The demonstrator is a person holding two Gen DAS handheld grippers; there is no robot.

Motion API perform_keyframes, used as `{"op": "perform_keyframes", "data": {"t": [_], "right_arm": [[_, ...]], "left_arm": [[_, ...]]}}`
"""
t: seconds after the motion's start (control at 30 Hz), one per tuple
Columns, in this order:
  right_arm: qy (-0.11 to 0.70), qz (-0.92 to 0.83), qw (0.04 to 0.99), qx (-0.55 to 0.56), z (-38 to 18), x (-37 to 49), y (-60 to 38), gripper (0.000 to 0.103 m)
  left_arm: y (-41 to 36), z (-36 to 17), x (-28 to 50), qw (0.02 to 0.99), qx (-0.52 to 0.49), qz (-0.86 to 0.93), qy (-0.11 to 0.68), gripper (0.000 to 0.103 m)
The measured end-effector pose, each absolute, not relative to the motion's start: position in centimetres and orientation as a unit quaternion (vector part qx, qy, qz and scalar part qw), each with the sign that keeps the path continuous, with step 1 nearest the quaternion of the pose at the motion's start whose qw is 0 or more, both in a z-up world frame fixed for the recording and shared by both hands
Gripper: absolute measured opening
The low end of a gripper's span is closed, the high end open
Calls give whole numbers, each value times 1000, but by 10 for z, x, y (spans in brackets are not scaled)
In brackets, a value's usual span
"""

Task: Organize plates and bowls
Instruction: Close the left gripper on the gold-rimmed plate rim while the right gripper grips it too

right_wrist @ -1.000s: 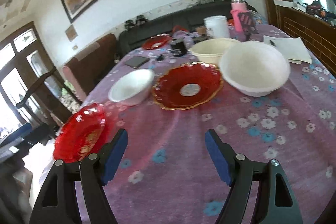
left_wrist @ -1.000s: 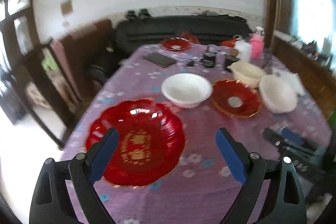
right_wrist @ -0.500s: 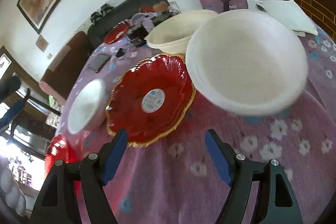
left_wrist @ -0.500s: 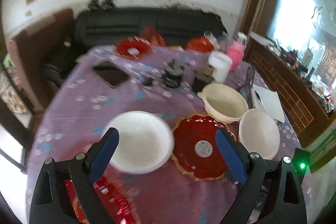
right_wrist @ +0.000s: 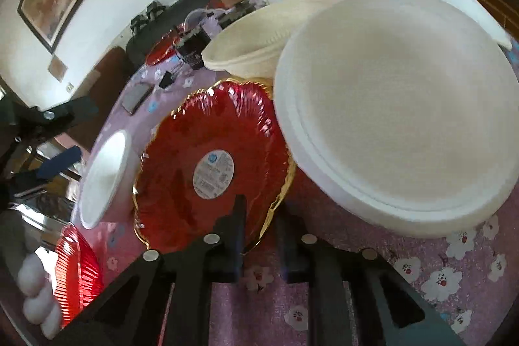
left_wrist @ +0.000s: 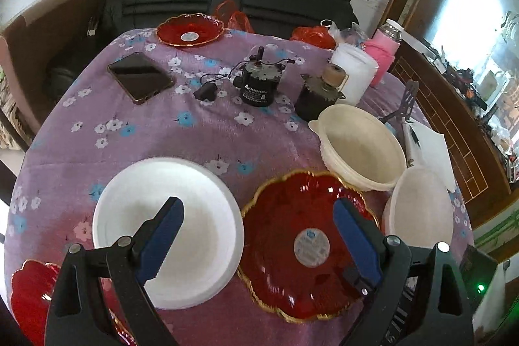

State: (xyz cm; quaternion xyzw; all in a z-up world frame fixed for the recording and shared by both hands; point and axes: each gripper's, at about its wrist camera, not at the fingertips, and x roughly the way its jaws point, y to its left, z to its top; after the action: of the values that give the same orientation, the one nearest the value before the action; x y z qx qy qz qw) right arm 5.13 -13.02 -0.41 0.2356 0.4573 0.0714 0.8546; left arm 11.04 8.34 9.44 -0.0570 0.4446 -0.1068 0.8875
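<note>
Now we are closing right claw (right_wrist: 259, 216) onto near rim of red plate (right_wrist: 207, 164), jaws just clamping it. Plate lying on worktop (right_wrist: 421, 274) between white bowls. Left claw (left_wrist: 256, 232) hovering wide, empty. Lifting looks next.

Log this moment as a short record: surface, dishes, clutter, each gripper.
surface: table with purple flowered cloth
dishes: white bowl, red plate, cream bowl, second white bowl, far red plate
clutter: phone, pink bottle
left gripper: open, over the white bowl and red plate
right gripper: jaws just closed on the red plate's near rim
</note>
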Motion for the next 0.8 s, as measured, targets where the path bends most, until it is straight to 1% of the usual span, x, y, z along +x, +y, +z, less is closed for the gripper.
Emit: {"op": "perform_keyframes", "data": {"t": [0.07,0.2,0.3,0.4,0.43,0.5,0.57,0.7,0.8], "right_arm": [[457,61,857,230,-2,48,-133,13],[466,47,855,222,1,44,-141,13],[475,42,852,214,2,44,-146,13],[479,42,849,218,0,48,-152,13],[479,44,848,221,-1,49,-153,13],[479,51,846,228,-2,52,-156,13],[479,53,845,234,-2,53,-158,13],[477,53,846,231,-2,54,-157,13],[477,53,846,234,-2,53,-158,13]], "left_arm": [[77,94,116,886,-41,-112,448,93],[58,84,130,875,-3,-123,469,93],[43,66,138,858,23,-134,496,93],[31,51,144,850,48,-137,506,92],[26,47,145,848,58,-138,509,90],[22,44,146,843,70,-142,513,73],[16,40,148,831,76,-159,528,64],[10,39,147,829,91,-162,528,63],[16,49,149,837,73,-163,516,63]]}}
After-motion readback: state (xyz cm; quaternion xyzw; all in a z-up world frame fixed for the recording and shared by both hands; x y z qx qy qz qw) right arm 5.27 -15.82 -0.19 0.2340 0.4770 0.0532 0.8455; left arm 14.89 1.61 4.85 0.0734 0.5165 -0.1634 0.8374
